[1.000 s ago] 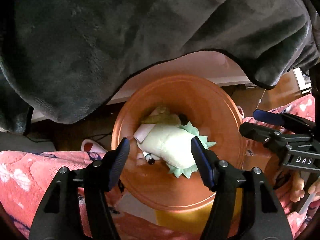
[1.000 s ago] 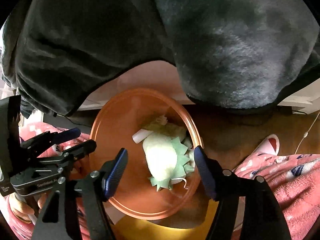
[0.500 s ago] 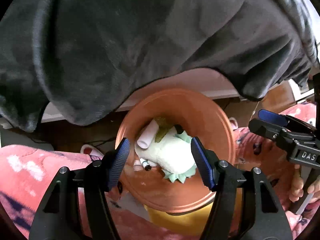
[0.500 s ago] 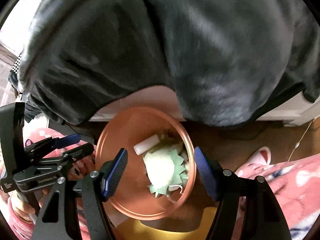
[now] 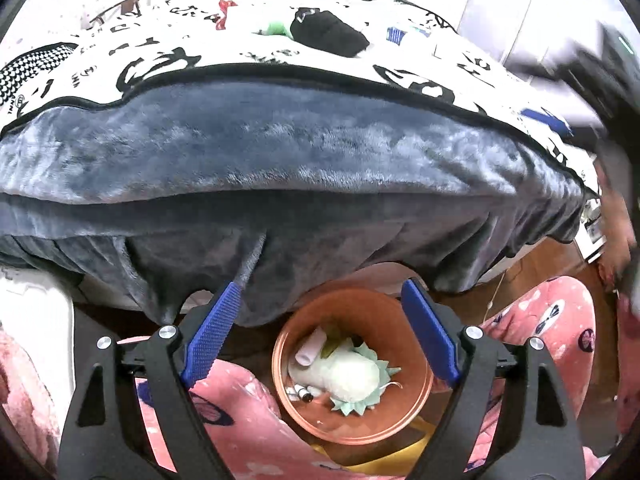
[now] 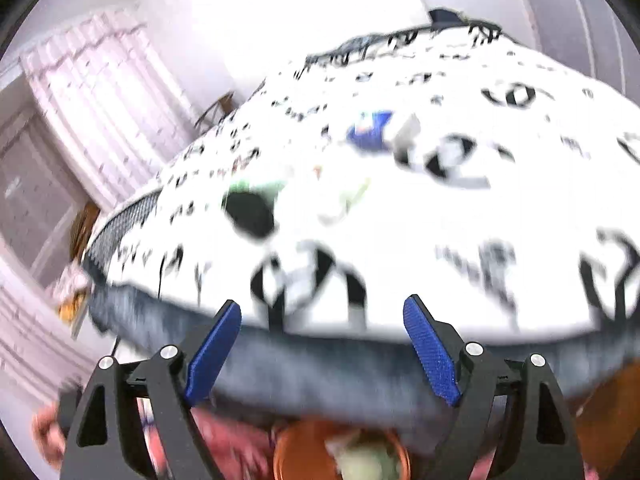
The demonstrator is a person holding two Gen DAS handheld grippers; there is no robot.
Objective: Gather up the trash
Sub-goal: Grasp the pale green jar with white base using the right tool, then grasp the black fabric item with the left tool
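Both pairs of blue-padded fingers stand spread wide and hold nothing: the left gripper (image 5: 320, 344) hangs over the round orange plastic trash bin (image 5: 416, 400) on the floor, already holding crumpled pale-green paper (image 5: 352, 376), while the right gripper (image 6: 322, 350) faces the black-and-white printed bedspread (image 6: 460, 248). More litter lies there, a black lump (image 6: 250, 214) and a blue scrap (image 6: 370, 132), both blurred. Risk, as I judge it: closing on bedspread fabric instead of the scrap, since blur hides where each piece sits.

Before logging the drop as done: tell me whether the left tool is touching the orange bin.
Apart. The left wrist view shows the left tool open and empty, raised above the orange bin, which sits well below.
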